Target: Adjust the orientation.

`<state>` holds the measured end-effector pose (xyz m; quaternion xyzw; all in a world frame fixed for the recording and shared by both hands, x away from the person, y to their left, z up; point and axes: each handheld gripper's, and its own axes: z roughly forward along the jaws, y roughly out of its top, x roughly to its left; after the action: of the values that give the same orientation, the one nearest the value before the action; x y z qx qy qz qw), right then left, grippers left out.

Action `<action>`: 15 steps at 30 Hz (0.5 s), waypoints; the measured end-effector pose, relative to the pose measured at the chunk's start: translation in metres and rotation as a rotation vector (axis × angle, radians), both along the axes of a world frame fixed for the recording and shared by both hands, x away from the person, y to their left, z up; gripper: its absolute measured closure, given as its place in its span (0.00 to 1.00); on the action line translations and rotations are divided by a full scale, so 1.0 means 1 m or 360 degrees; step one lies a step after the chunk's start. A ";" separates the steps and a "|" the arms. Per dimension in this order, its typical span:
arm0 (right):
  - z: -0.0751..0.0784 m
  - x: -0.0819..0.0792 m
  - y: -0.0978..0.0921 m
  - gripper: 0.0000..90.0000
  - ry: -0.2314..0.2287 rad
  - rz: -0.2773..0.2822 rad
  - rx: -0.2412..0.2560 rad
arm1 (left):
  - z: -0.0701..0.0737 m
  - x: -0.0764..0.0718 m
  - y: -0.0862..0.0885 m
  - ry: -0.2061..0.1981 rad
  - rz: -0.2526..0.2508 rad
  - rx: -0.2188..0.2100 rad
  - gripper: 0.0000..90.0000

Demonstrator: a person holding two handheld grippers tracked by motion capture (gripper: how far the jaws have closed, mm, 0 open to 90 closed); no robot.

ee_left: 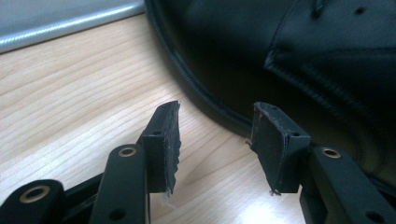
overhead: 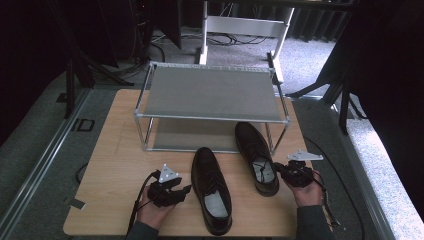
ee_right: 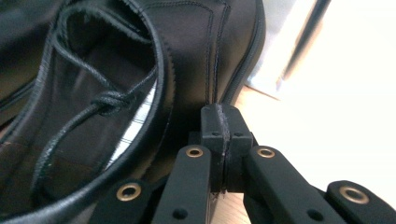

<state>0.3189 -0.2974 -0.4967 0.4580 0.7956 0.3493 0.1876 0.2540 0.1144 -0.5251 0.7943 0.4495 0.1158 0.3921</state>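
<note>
Two black leather lace-up shoes lie on the wooden table. The left shoe (overhead: pixel 211 189) points away from me at the table's front middle. The right shoe (overhead: pixel 257 156) lies further back, its toe under the rack. My left gripper (overhead: pixel 184 190) is open beside the left shoe's side (ee_left: pixel 289 60), nothing between its jaws. My right gripper (overhead: pixel 278 170) is shut with its jaws pressed together, empty, right next to the right shoe's outer side (ee_right: pixel 187 60) near the heel opening.
A two-tier metal shoe rack (overhead: pixel 210 92) with grey shelves stands at the table's back middle. The table (overhead: pixel 115 150) has bare wood on the left. Cables trail from both grippers over the front edge.
</note>
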 end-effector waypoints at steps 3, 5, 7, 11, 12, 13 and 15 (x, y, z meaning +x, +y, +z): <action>-0.008 0.004 -0.006 0.99 0.0050 -0.0021 -0.0004 | 0.009 -0.002 -0.002 -0.0022 -0.0023 -0.0032 0.58; -0.015 0.005 -0.009 0.99 0.0086 -0.0025 -0.0013 | 0.016 -0.004 -0.005 -0.0031 -0.0041 -0.0060 0.58; -0.018 0.006 -0.013 0.99 0.0100 -0.0023 0.0050 | 0.024 -0.006 -0.008 -0.0051 -0.0055 -0.0089 0.58; -0.018 0.006 -0.012 0.97 0.0100 -0.0028 0.0030 | 0.037 -0.010 -0.017 -0.0076 -0.0099 -0.0127 0.56; -0.017 0.006 -0.012 0.94 0.0098 -0.0034 0.0014 | 0.041 -0.012 -0.019 -0.0079 -0.0113 -0.0137 0.55; -0.017 0.006 -0.012 0.91 0.0092 -0.0041 0.0002 | 0.043 -0.013 -0.022 -0.0085 -0.0128 -0.0145 0.54; -0.015 0.006 -0.014 0.85 0.0080 -0.0062 0.0006 | 0.048 -0.015 -0.027 -0.0087 -0.0154 -0.0154 0.51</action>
<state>0.3246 -0.3110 -0.5120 0.4824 0.7904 0.3353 0.1734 0.2387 0.0871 -0.4775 0.7918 0.4046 0.0966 0.4472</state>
